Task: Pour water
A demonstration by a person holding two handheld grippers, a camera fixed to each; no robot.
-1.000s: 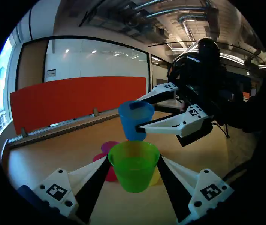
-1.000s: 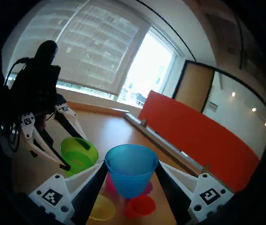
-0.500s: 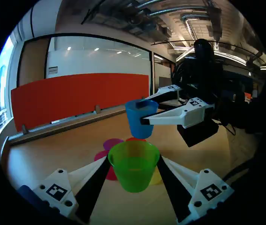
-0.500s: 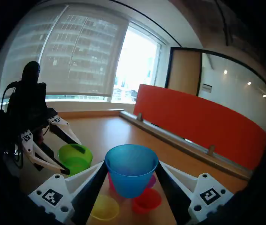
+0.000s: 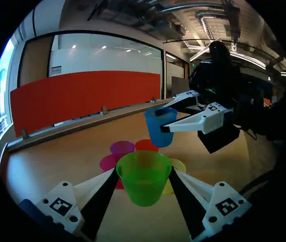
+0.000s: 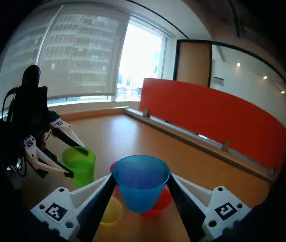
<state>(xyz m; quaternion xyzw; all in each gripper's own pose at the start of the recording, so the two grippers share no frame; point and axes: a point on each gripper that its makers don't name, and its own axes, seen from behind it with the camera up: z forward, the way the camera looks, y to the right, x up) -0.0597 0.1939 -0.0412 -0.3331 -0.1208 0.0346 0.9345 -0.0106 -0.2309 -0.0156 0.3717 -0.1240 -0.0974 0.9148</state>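
The green cup (image 5: 144, 177), its contents hard to judge, hung clamped in the left gripper (image 5: 143, 172) over the table (image 5: 54, 161). The right gripper (image 6: 141, 179) squeezed the blue cup (image 6: 141, 183), which half hid a yellow cup (image 6: 111, 209) and red cup (image 6: 162, 201).

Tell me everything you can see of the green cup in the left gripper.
The green cup is translucent plastic, tapered, wider at the rim, without a handle. It stands upright between the left gripper's two fingers, which press on its sides below the rim, over the wooden table. A darker band in its lower part looks like liquid, perhaps water. Nothing else touches it; the blue cup is held apart from it.
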